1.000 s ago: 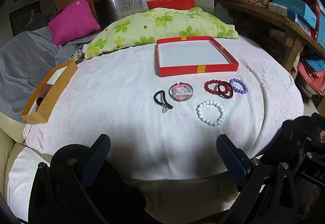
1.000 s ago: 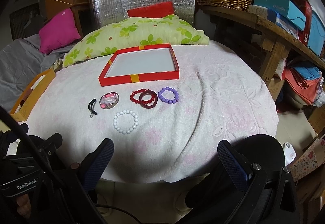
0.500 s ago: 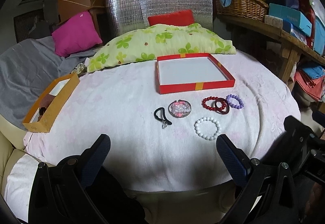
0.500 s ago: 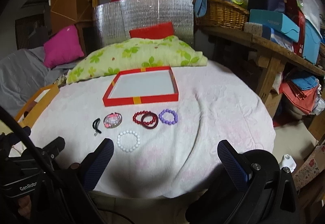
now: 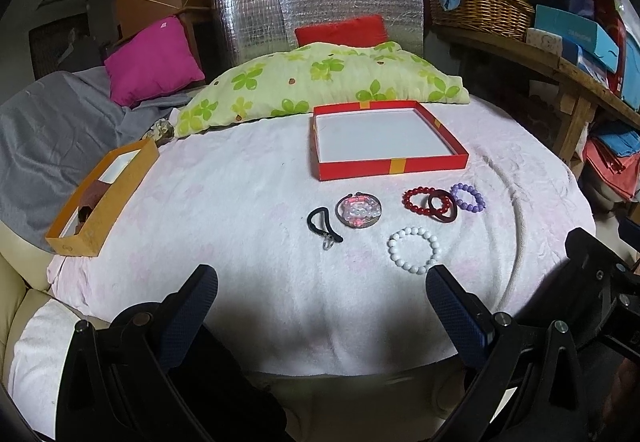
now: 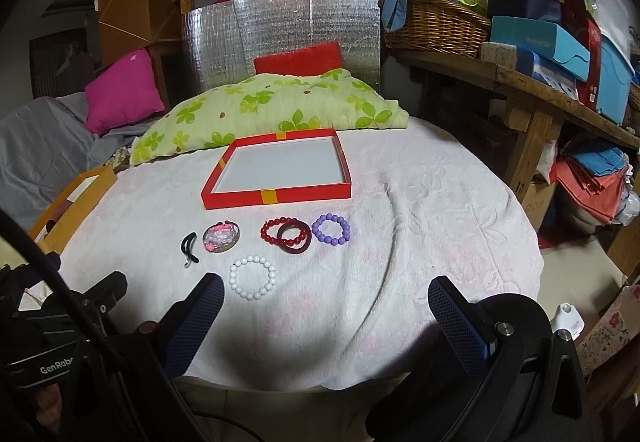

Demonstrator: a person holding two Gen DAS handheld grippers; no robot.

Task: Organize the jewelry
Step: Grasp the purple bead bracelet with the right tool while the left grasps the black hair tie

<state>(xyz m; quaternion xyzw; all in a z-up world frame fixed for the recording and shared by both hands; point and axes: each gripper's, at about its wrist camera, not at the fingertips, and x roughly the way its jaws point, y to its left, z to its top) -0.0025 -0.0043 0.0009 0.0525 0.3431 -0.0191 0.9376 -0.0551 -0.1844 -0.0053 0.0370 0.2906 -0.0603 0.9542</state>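
Observation:
An empty red box lid with a white floor lies on the pale pink towel. In front of it lie a black cord, a round pink-white bead bundle, a red bead bracelet overlapped by a dark red ring, a purple bead bracelet and a white bead bracelet. My left gripper and right gripper are open and empty, near the towel's front edge.
An orange box sits at the towel's left edge. A green flowered pillow lies behind the lid. A wooden shelf with a basket and boxes stands to the right.
Both grippers have drawn back and tilted up, so the jewelry and lid appear lower and farther in view. Nothing on the towel has moved.

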